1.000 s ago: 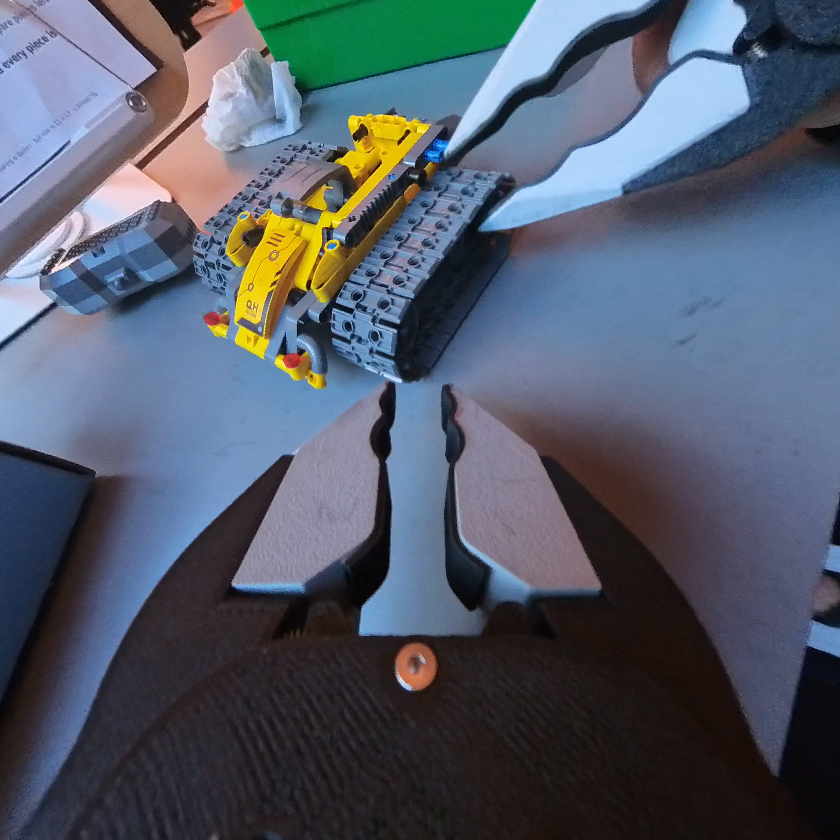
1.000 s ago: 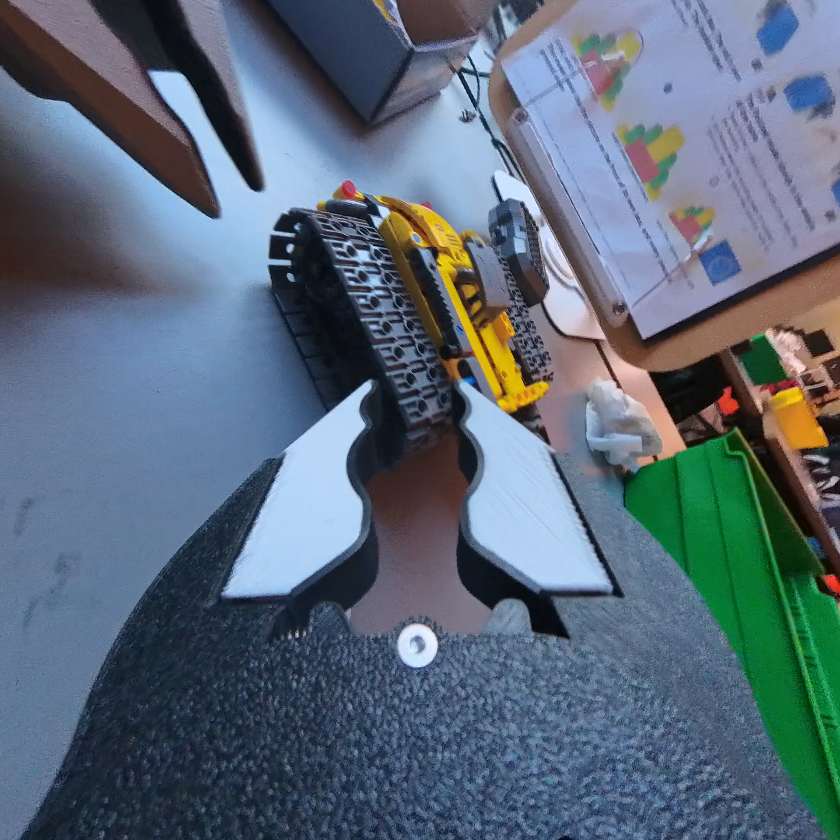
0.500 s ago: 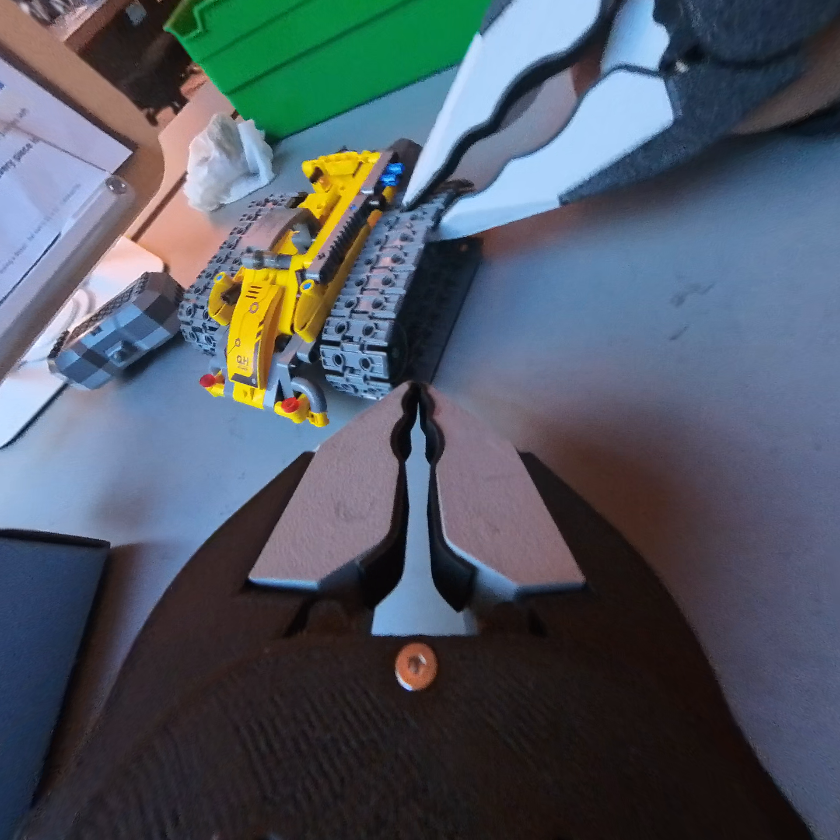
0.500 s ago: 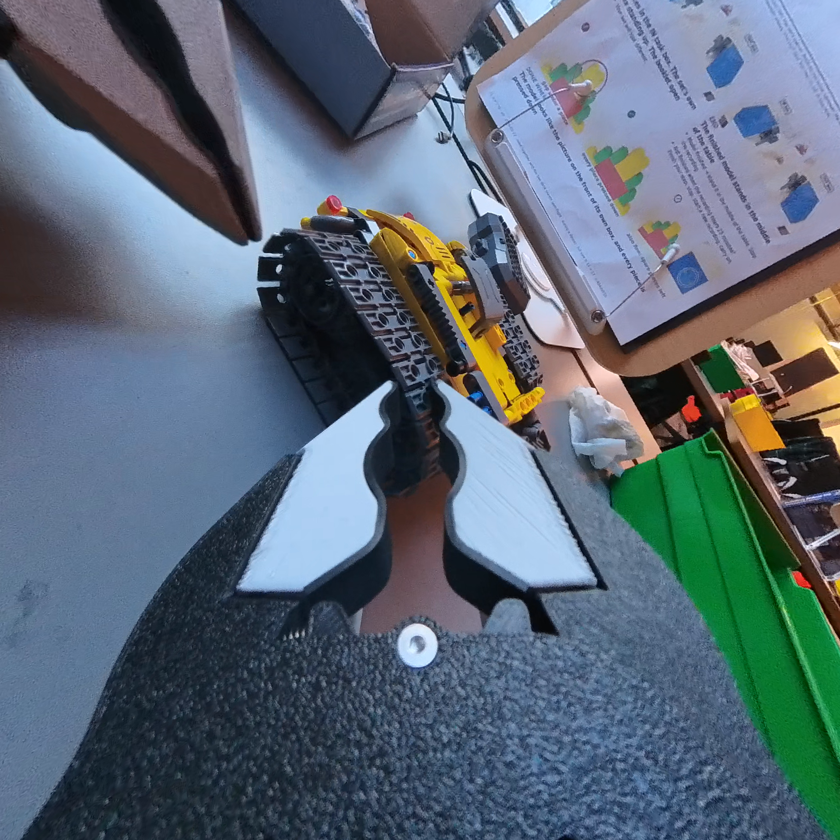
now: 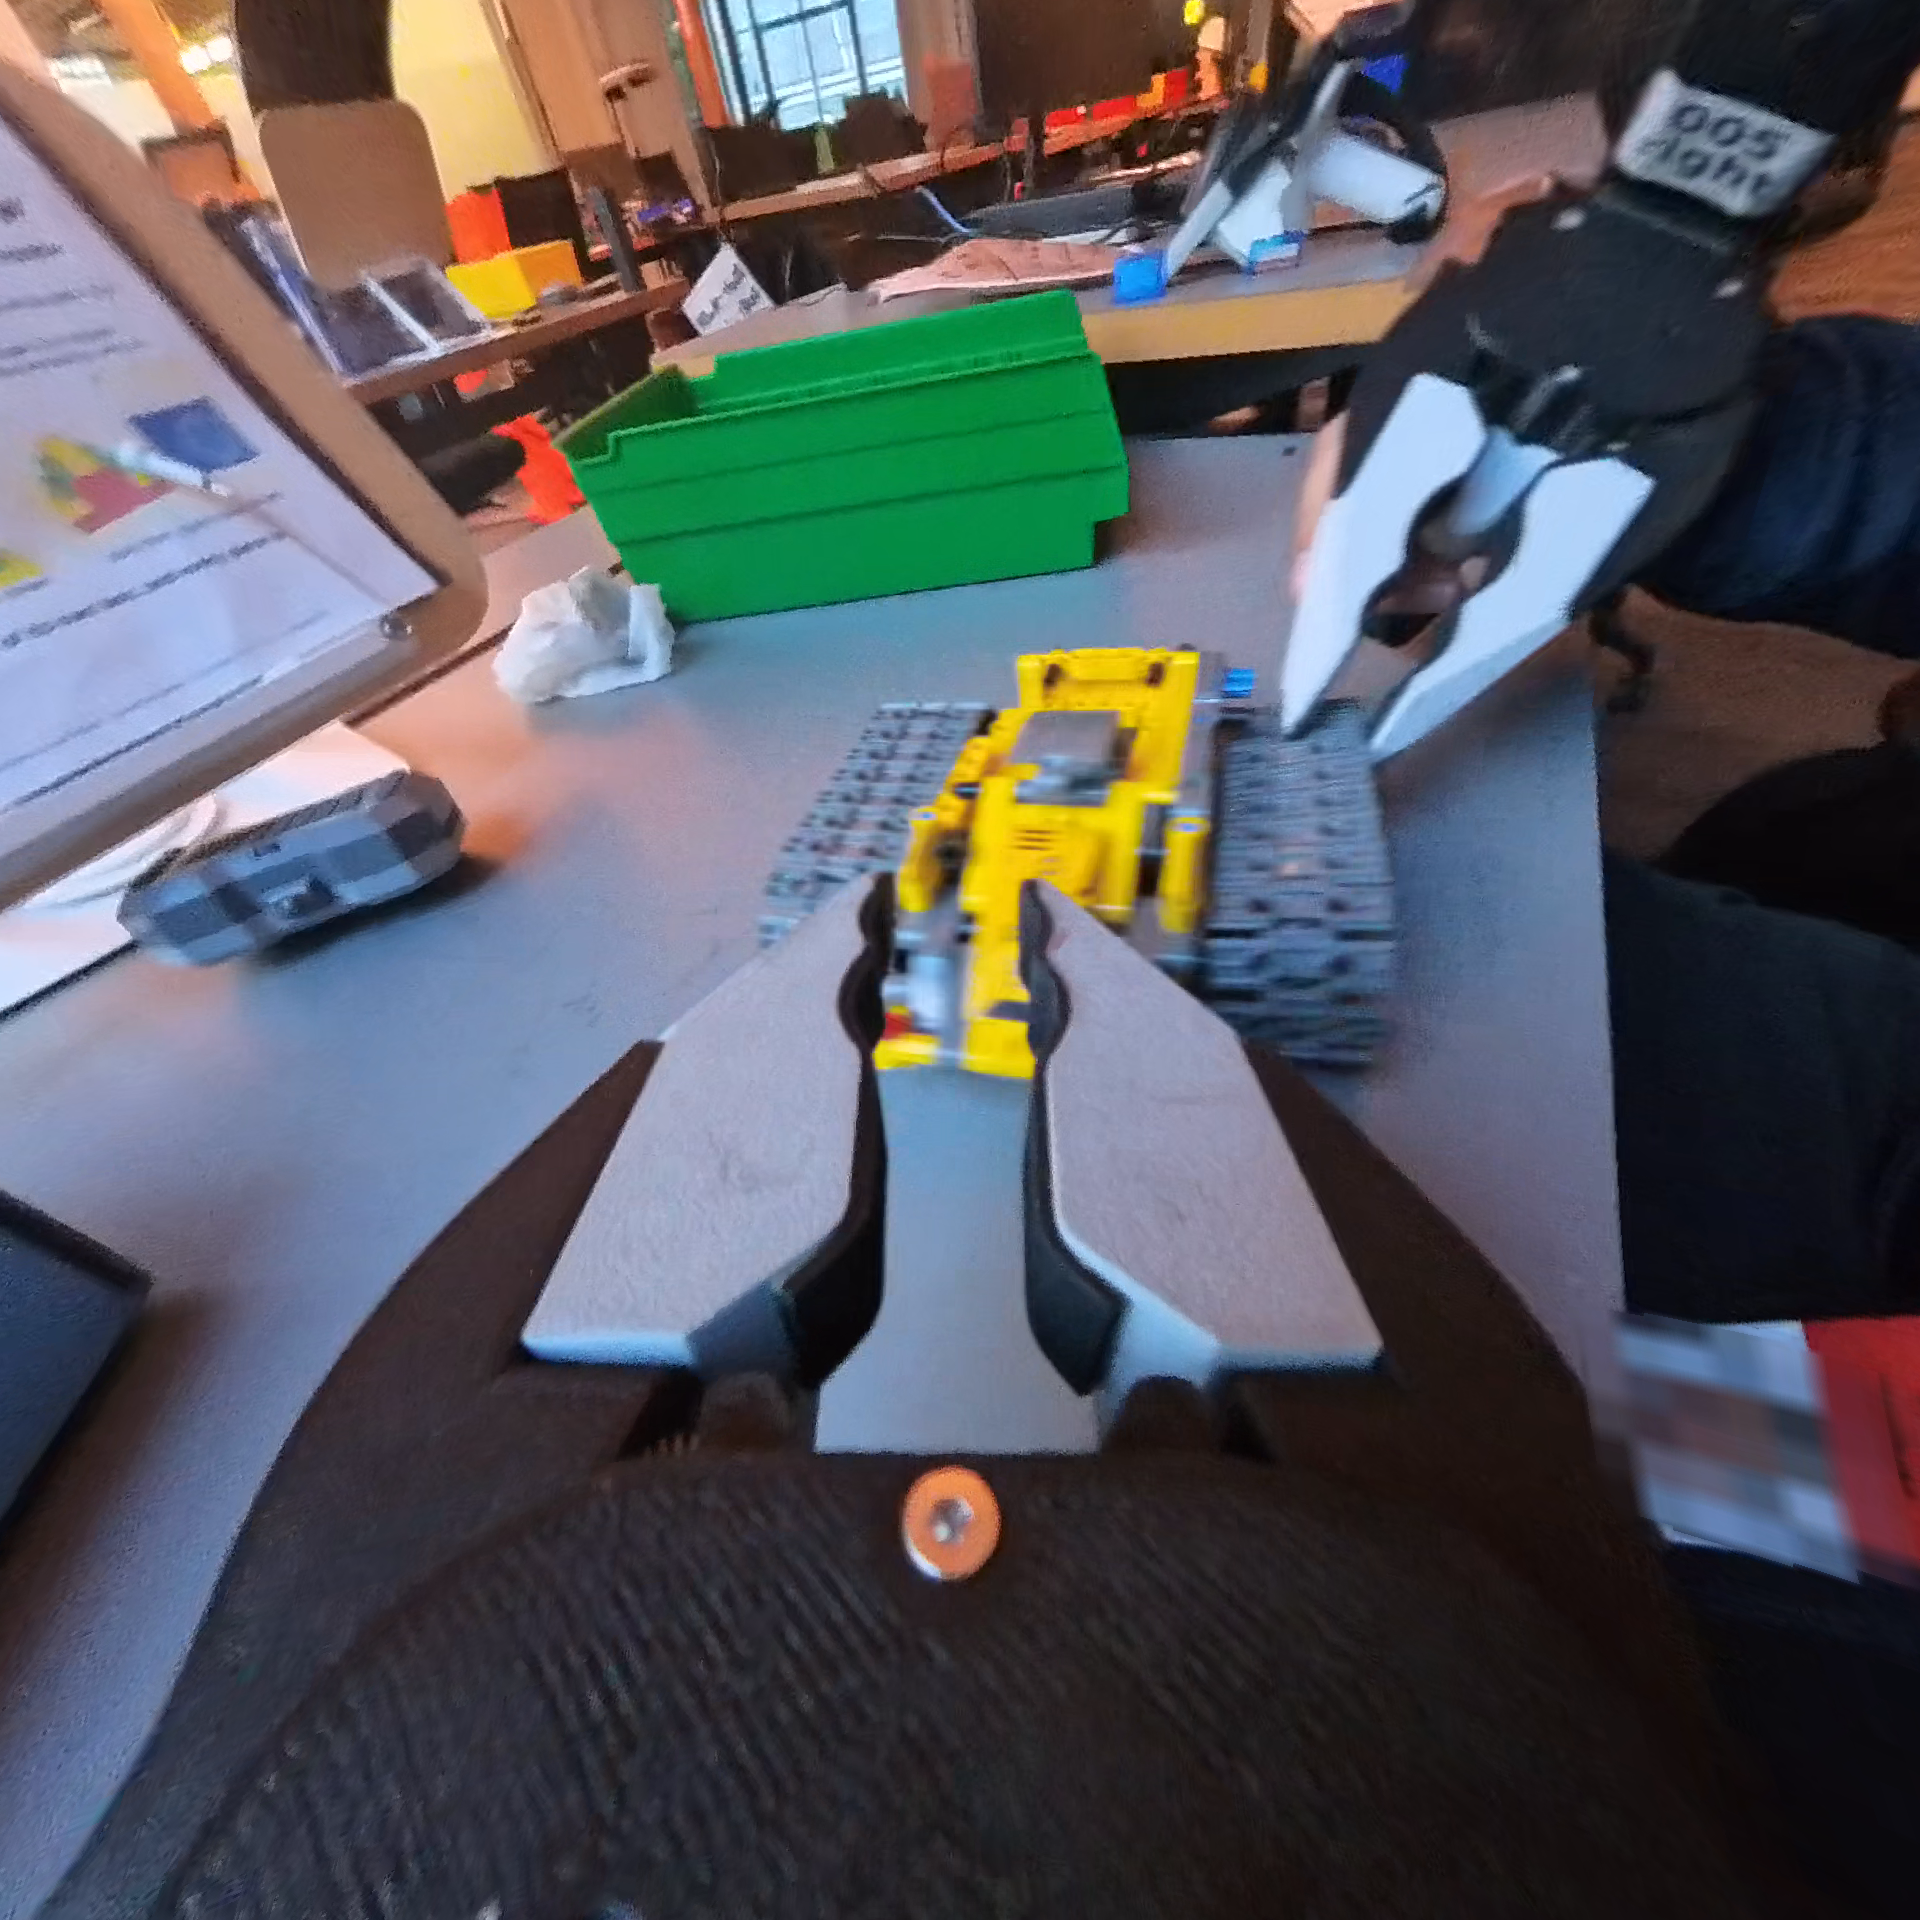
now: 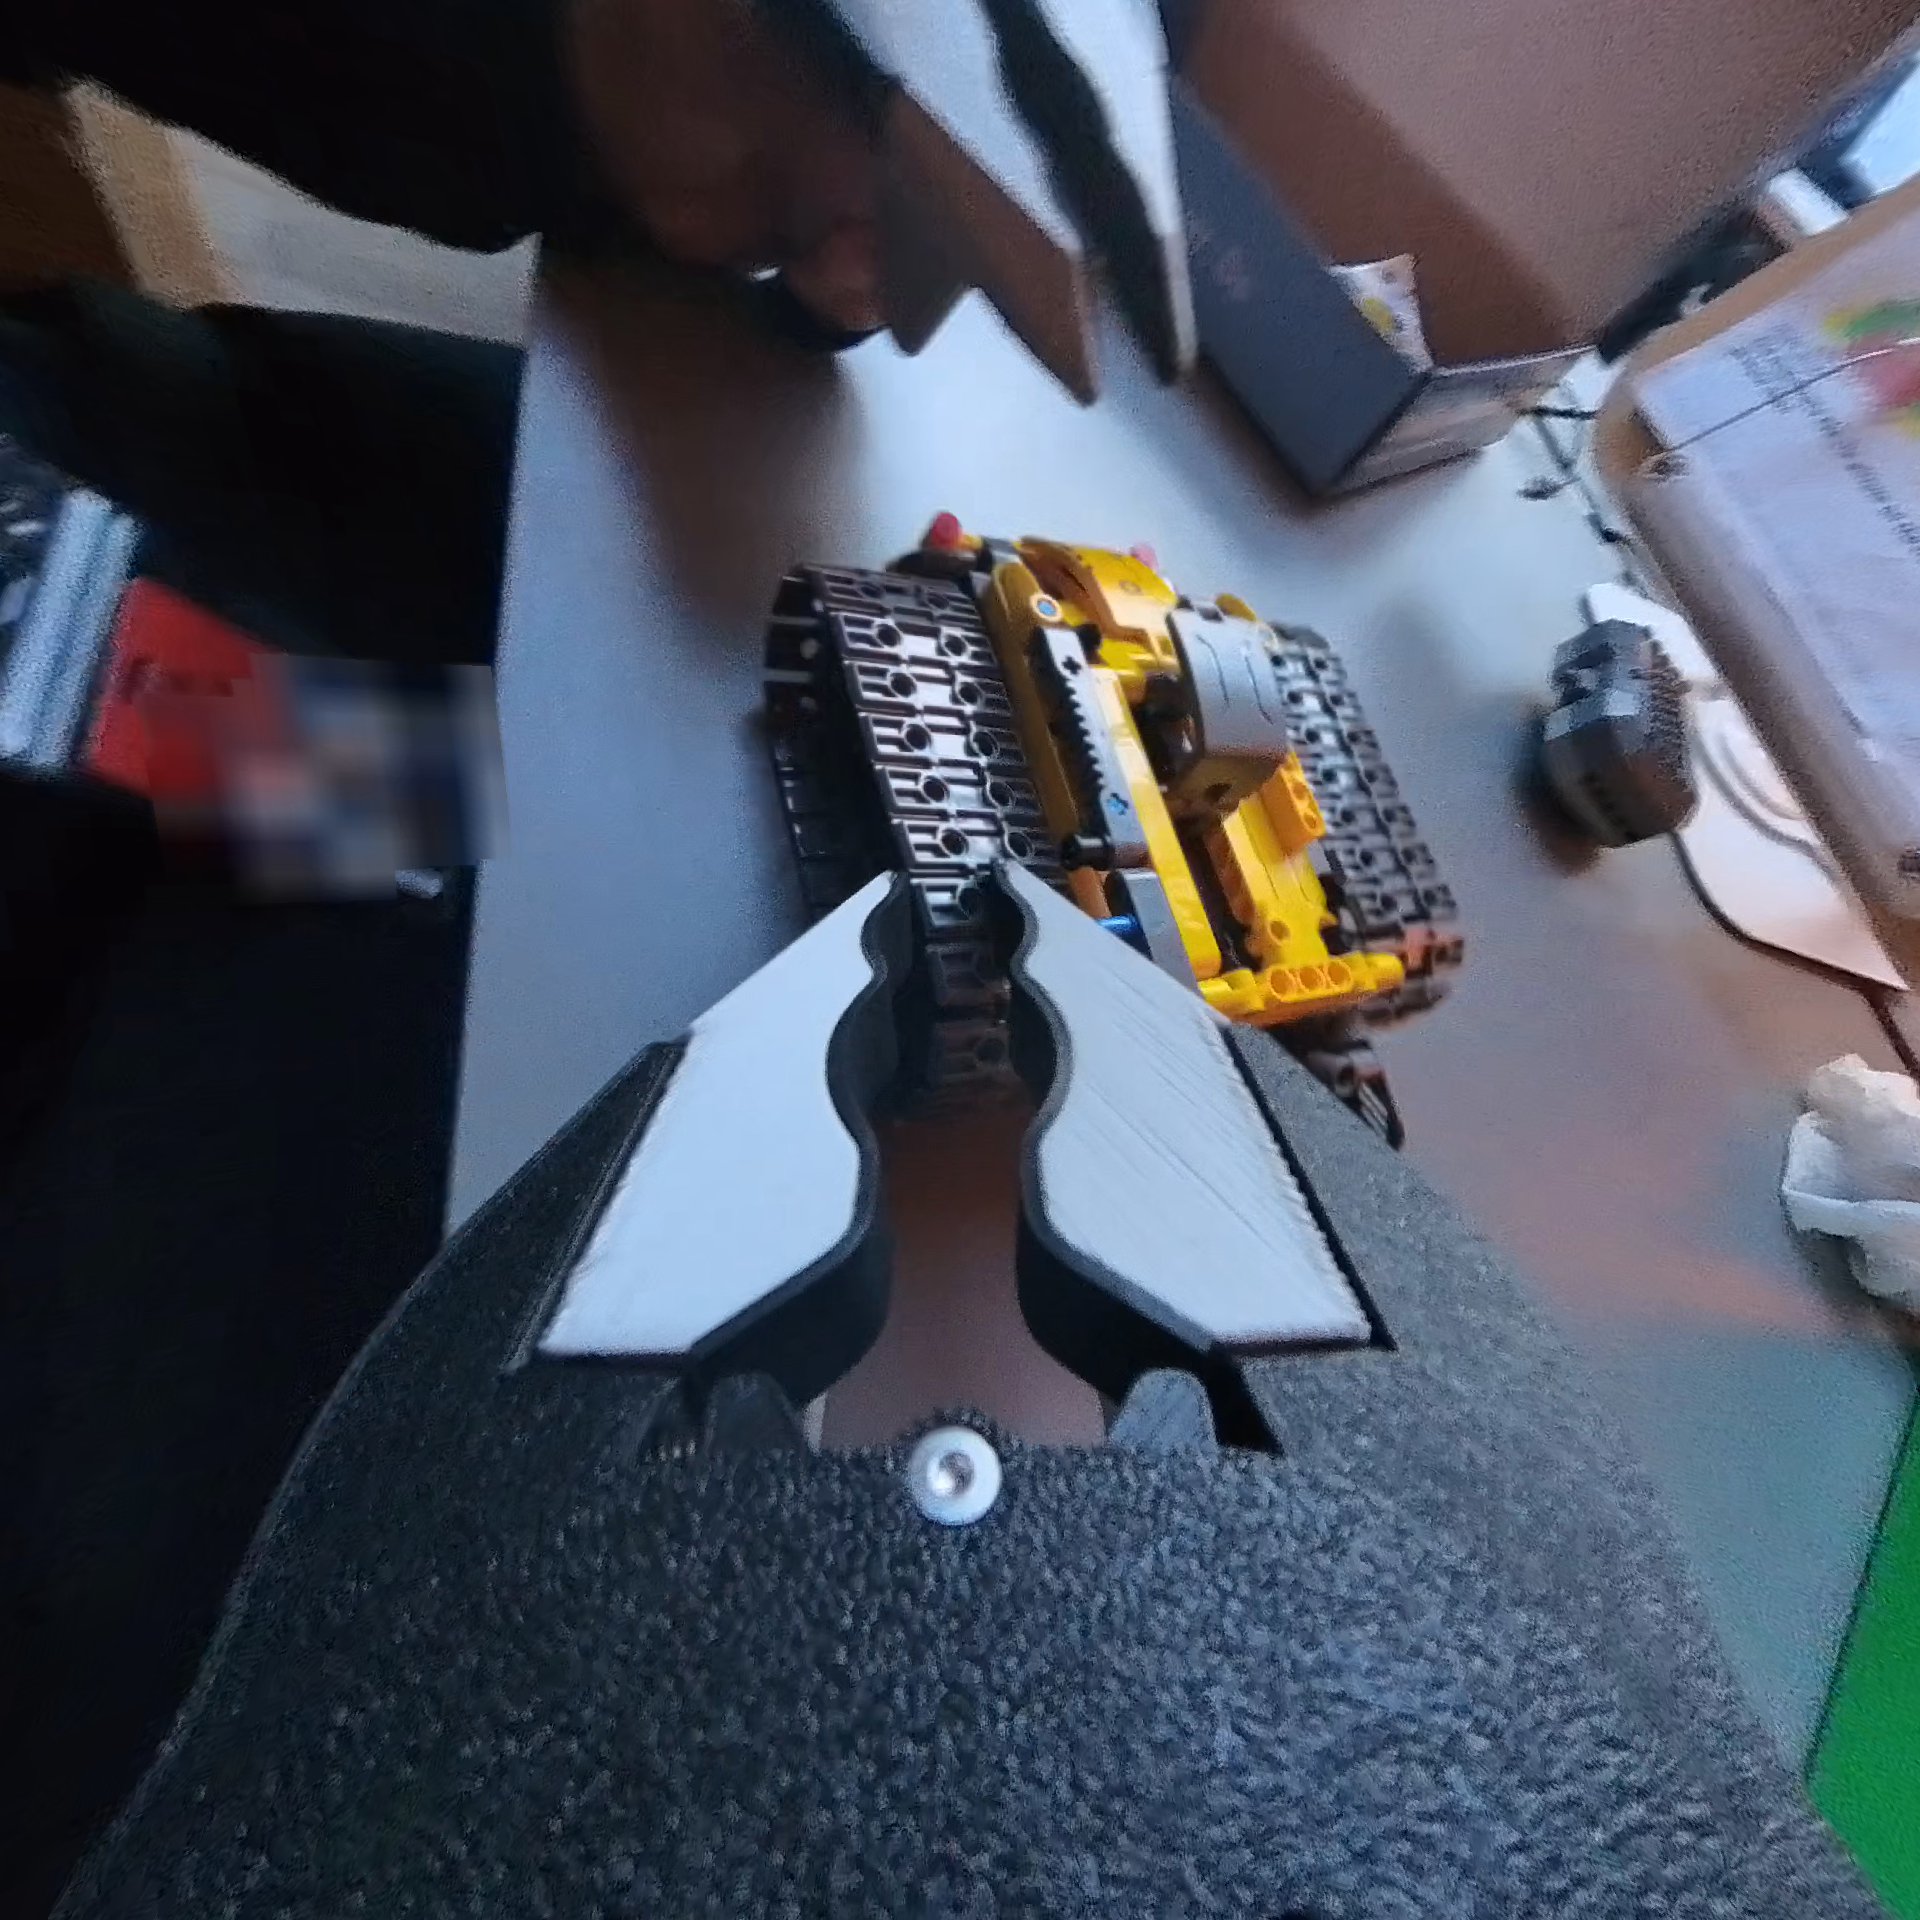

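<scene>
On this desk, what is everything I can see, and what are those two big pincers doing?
toy tracked vehicle: one, yellow with grey tracks, mid-table.
green bins: stacked, behind the vehicle.
crumpled tissue: one, white, beside the bins.
grey block: one, left of the vehicle.
instruction board: one, propped at left.
dark box: one, far table edge.
table: grey.
left gripper: brown fingers, open, at the vehicle's front.
right gripper: white fingers astride one track.

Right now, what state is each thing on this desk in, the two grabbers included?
Yellow brick-built tracked vehicle: upright on its grey treads on the grey table.
Left gripper: open, fingertips level with the vehicle's near end.
Right gripper: shut on one tread at the vehicle's other end.
Green plastic bin: upright.
White tissue: crumpled.
</scene>
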A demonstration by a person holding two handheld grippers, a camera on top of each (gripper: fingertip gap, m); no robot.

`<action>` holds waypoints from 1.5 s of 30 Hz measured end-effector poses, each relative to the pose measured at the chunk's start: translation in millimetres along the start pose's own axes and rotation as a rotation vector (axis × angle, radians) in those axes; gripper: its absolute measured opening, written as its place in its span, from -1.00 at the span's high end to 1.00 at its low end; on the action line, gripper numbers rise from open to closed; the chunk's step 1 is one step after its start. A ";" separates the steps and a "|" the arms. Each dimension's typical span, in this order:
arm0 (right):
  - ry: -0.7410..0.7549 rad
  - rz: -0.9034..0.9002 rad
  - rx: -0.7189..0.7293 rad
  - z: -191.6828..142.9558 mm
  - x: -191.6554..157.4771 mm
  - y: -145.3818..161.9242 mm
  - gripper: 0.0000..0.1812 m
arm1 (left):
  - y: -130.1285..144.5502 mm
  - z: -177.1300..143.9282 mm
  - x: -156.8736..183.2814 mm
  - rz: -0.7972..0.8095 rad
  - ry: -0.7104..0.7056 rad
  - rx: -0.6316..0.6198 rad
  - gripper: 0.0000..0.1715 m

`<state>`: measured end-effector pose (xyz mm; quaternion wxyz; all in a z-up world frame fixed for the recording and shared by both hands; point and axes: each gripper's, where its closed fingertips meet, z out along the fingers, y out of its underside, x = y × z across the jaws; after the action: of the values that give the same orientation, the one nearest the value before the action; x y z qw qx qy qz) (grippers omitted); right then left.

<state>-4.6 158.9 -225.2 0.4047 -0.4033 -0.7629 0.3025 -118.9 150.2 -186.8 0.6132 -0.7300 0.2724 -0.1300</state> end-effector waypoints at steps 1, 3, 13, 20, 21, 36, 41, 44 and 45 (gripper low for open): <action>-0.007 0.004 -0.030 -7.9 0.1 3.9 0.85 | 0.5 0.0 -4.0 -0.040 0.007 -0.001 0.69; 0.023 0.041 -0.104 -22.8 9.0 16.5 0.84 | 2.2 1.3 -6.7 -0.100 0.035 -0.011 0.60; 0.102 0.071 -0.078 -49.6 28.8 -2.9 0.89 | 12.9 10.8 6.0 0.042 0.016 -0.100 0.64; 0.086 0.248 -0.111 -9.5 52.4 -23.6 0.60 | 17.7 18.3 11.0 -0.036 0.071 -0.147 0.46; 0.070 0.243 -0.144 0.4 50.1 -20.8 0.54 | 18.7 20.2 12.6 -0.040 0.080 -0.157 0.44; -0.089 0.472 -0.046 18.3 52.2 -16.8 0.66 | 11.4 43.7 47.0 -0.029 0.180 -0.165 0.47; -0.133 0.580 0.002 13.2 57.8 -16.6 0.69 | 12.7 44.1 48.4 0.009 0.144 -0.174 0.43; -0.136 0.600 0.016 10.8 58.8 -15.7 0.69 | 12.3 43.7 48.5 -0.012 0.151 -0.173 0.42; -0.137 0.609 0.026 9.4 59.1 -15.1 0.71 | 12.1 43.4 48.3 -0.019 0.153 -0.171 0.44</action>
<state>-38.7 201.0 -195.8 0.2484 -0.5866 -0.6286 0.4460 -59.5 157.8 -214.7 0.5247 -0.7701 0.3219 -0.1675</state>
